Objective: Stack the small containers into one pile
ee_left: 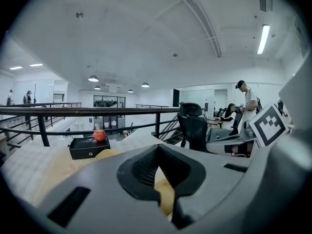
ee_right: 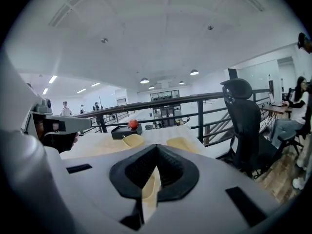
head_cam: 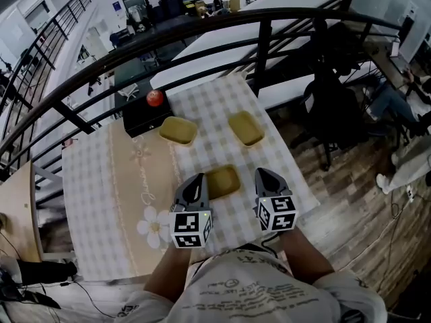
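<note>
Three shallow yellow containers lie apart on the checked tablecloth [head_cam: 202, 113]. One container [head_cam: 178, 130] is at the far left, another [head_cam: 246, 128] at the far right, both empty. The near container [head_cam: 225, 180] lies between my two grippers. My left gripper [head_cam: 199, 178] is at its left edge with its jaws shut, and yellow plastic [ee_left: 165, 191] shows right in the seam between them. My right gripper [head_cam: 262, 173] is shut with nothing in it, a little to the right of that container. Its view shows both far containers [ee_right: 132, 140] [ee_right: 181, 144].
A black box [head_cam: 145, 116] with a red apple [head_cam: 155, 98] on top stands at the table's far left corner. A dark railing [head_cam: 202, 29] curves behind the table. An office chair [head_cam: 330, 99] stands off the right edge, over wooden floor.
</note>
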